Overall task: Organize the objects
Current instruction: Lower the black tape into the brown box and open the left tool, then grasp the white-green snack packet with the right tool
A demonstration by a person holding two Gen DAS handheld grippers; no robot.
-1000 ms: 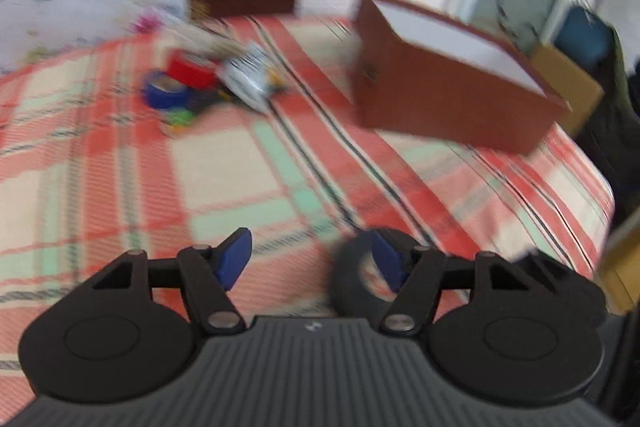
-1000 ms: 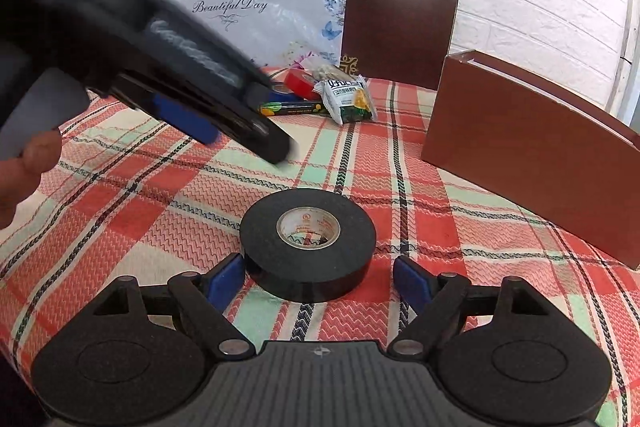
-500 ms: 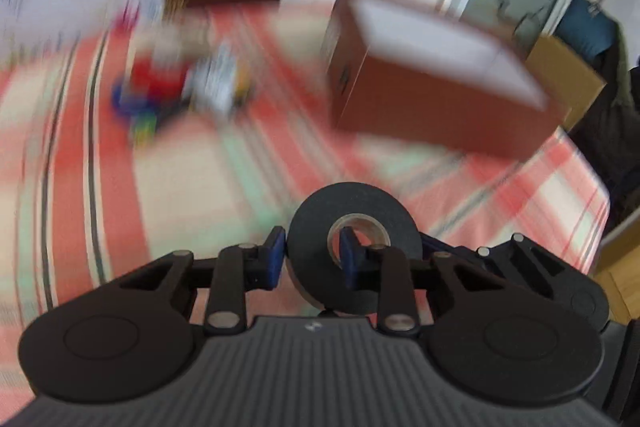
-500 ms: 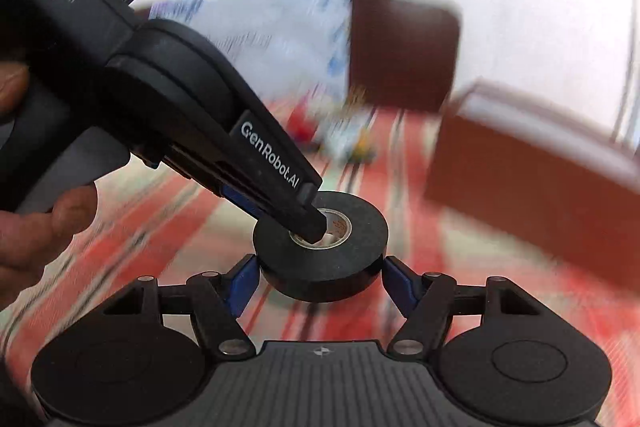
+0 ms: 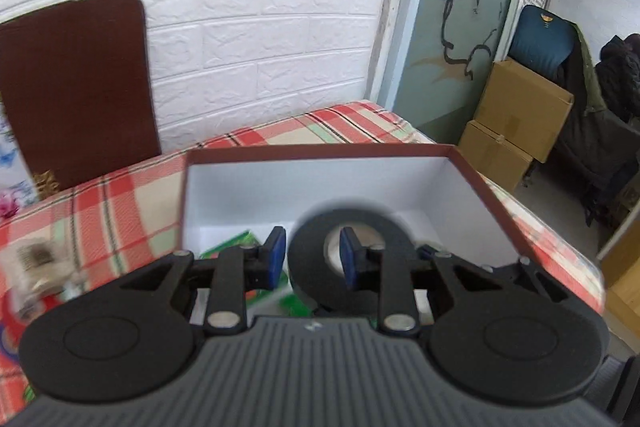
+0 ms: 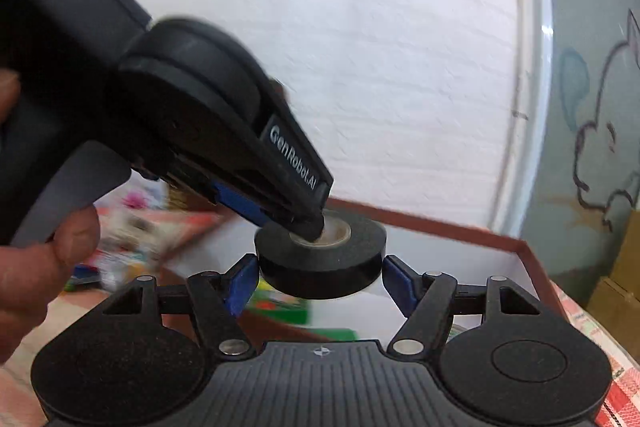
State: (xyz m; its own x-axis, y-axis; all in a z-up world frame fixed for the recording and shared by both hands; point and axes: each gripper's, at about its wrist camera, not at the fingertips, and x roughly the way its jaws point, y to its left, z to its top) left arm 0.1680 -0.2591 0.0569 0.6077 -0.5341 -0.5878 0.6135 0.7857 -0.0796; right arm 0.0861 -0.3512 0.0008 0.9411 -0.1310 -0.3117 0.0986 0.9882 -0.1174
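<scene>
My left gripper (image 5: 311, 259) is shut on a black tape roll (image 5: 354, 255), one finger through its hole and one outside its wall. It holds the roll over the open brown box (image 5: 320, 151) with white inside. In the right wrist view the roll (image 6: 320, 259) hangs between my right gripper's (image 6: 320, 281) blue pads (image 6: 240, 281). Those pads stand just apart from the roll on both sides, so the right gripper is open. The left gripper (image 6: 308, 223) reaches in from the upper left. Green packets (image 5: 236, 243) lie in the box.
The box stands on a red plaid tablecloth (image 5: 120, 211). A blurred pile of small items (image 5: 36, 267) lies to its left. A dark brown chair back (image 5: 76, 87) stands behind the table. Cardboard boxes (image 5: 516, 123) sit on the floor at right.
Both grippers have lifted the tape roll off the table and carried it right, over the open box. The left gripper closed on the roll a second ago and still holds it.
</scene>
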